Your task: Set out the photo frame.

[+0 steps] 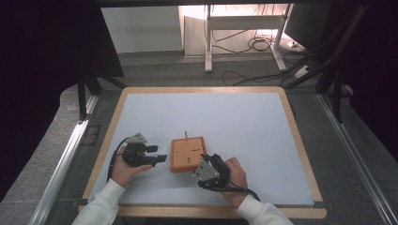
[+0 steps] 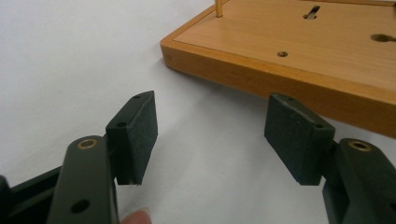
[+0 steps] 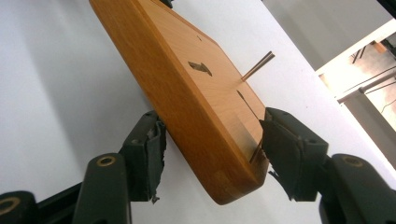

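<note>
A flat wooden board [image 1: 184, 151] with a thin brass pin [image 1: 186, 135] at its far edge lies on the white mat near the table's front. Slots and small holes mark its top [image 2: 299, 37]. My left gripper [image 1: 161, 158] sits just left of the board, open, with bare mat between its pads [image 2: 210, 126] and the board's edge a little ahead. My right gripper [image 1: 203, 161] is at the board's near right corner. In the right gripper view its jaws [image 3: 212, 140] clamp that corner [image 3: 205, 107], one pad under the edge and one on the top face.
The white mat [image 1: 225, 117] covers a table with a wooden rim [image 1: 202, 88]. Metal frame rails [image 1: 61, 164] run along both sides. Beyond the far edge stand desk legs [image 1: 208, 42], floor cables [image 1: 253, 44] and a dark monitor [image 1: 307, 21].
</note>
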Motion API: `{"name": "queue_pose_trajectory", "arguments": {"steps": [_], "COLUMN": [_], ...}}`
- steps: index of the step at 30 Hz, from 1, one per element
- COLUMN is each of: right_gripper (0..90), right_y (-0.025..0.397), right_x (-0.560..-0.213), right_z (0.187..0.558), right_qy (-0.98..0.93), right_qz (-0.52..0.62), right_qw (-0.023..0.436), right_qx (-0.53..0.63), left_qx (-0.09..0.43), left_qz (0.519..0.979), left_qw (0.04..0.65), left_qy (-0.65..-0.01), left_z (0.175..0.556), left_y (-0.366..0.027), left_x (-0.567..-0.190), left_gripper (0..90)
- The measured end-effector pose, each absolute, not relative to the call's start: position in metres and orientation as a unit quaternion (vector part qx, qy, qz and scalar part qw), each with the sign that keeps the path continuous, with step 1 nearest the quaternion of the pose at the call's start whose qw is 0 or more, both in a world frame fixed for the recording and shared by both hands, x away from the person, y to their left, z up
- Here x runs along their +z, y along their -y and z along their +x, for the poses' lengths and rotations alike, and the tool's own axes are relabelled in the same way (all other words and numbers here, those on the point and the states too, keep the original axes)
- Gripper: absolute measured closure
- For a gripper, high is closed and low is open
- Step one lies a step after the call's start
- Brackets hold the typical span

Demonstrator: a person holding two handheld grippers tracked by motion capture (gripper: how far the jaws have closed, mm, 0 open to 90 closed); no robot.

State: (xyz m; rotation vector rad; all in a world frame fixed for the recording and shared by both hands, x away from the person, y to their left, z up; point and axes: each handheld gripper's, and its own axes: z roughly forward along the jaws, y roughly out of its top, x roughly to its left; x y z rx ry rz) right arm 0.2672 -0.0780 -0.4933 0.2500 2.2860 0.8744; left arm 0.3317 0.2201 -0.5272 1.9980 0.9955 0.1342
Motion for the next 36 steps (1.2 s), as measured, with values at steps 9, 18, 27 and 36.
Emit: {"name": "queue_pose_trajectory", "arguments": {"steps": [9,18,27,36], "right_gripper": [46.3,49.3,50.5,51.9], "right_y": [0.076,0.075,0.075,0.075], "right_x": [-0.488,-0.482,-0.478,-0.472], "right_z": [0.271,0.275,0.278,0.282], "right_qy": [-0.877,-0.876,-0.875,-0.876], "right_qz": [0.084,0.079,0.08,0.078], "right_qw": [0.333,0.332,0.331,0.33], "right_qx": [0.335,0.34,0.343,0.342], "left_qx": [0.05,0.049,0.049,0.049], "left_qz": [0.804,0.806,0.807,0.808], "left_qw": [0.435,0.434,0.432,0.432], "left_qy": [-0.401,-0.4,-0.399,-0.397], "left_z": [0.333,0.333,0.333,0.332], "left_y": [-0.221,-0.219,-0.219,-0.219], "left_x": [-0.529,-0.53,-0.531,-0.53], "left_gripper": [34.2,34.1,34.0,33.8]}}
